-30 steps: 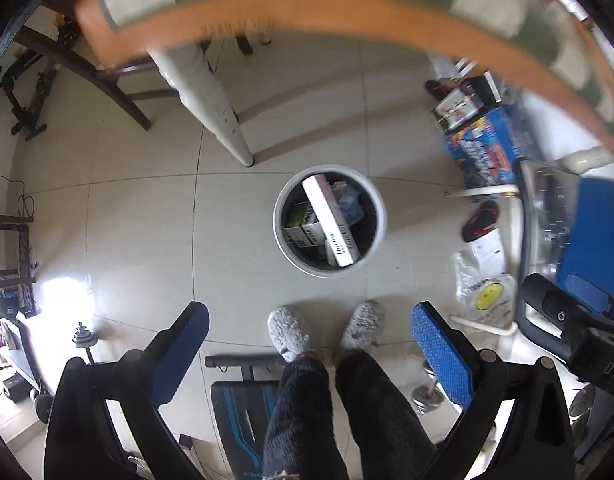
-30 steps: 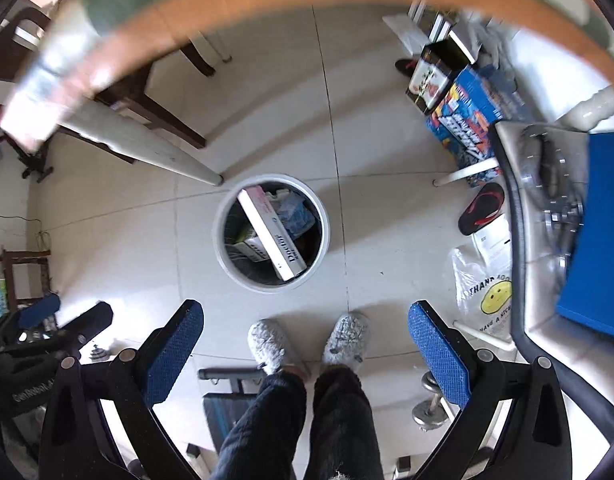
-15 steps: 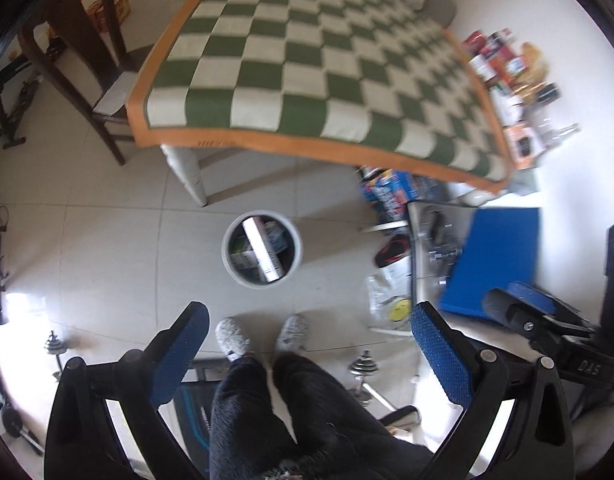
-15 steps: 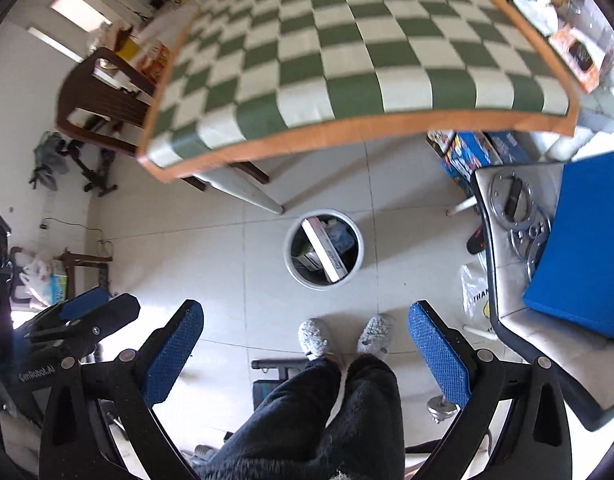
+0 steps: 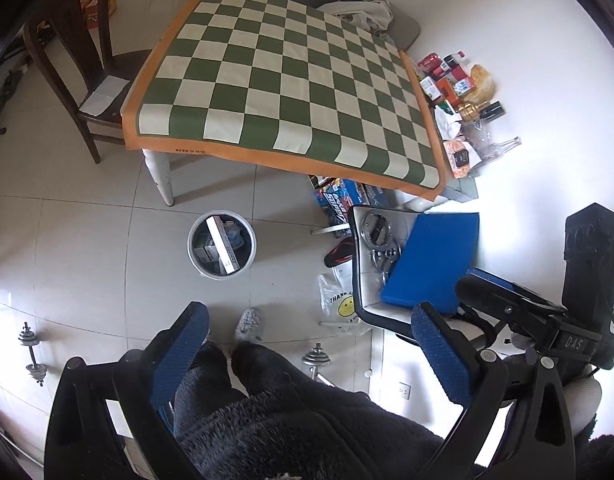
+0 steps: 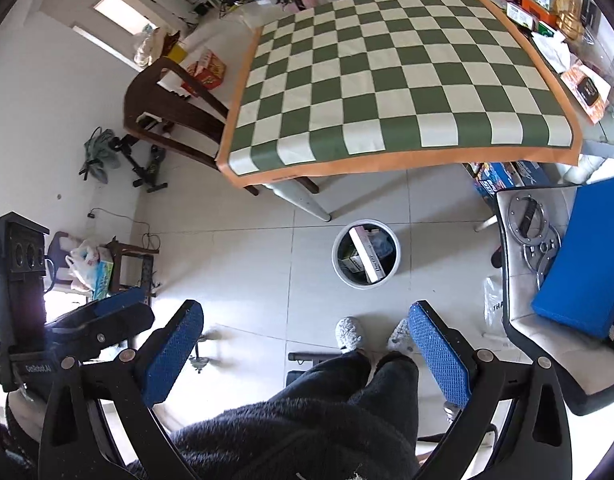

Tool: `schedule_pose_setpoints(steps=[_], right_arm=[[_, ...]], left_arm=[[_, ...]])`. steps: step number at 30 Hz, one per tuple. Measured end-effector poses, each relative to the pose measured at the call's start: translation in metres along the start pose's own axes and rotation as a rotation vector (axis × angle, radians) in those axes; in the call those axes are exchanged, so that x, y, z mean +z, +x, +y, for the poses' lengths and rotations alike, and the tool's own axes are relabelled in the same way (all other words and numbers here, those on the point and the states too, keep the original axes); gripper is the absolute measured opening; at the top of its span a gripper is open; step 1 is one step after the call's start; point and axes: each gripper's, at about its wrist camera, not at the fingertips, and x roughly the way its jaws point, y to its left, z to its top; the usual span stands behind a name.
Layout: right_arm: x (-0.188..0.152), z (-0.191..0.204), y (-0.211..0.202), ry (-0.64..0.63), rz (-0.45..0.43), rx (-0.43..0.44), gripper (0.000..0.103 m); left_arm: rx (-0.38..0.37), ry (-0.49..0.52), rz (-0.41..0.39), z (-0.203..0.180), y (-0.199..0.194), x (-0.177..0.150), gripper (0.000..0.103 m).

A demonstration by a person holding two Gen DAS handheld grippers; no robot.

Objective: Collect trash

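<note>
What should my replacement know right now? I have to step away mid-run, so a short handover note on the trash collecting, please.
Left gripper: open, empty, held high over the floor.
Right gripper: open, empty, likewise raised.
White bin stands on the floor by the table leg, already holding a long white box and other packaging.
Checkered tablecloth is bare.
Possibly left: the cluster of boxes and bottles at the table's right edge by the wall; whether that is trash I cannot tell.

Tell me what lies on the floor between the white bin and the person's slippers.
Bare tile only: nothing lies between the white bin and the slippers, seen most plainly in the right wrist view.
</note>
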Motion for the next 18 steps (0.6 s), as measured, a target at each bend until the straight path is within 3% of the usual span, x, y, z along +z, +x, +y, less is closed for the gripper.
schedule_pose_setpoints(steps=[18], right_arm=[[-0.01, 0.012, -0.005, -0.019, 0.057, 0.034, 0.103]], left_arm=[[0.013, 0.024, 0.009, 0.001, -0.015, -0.01, 0.103]])
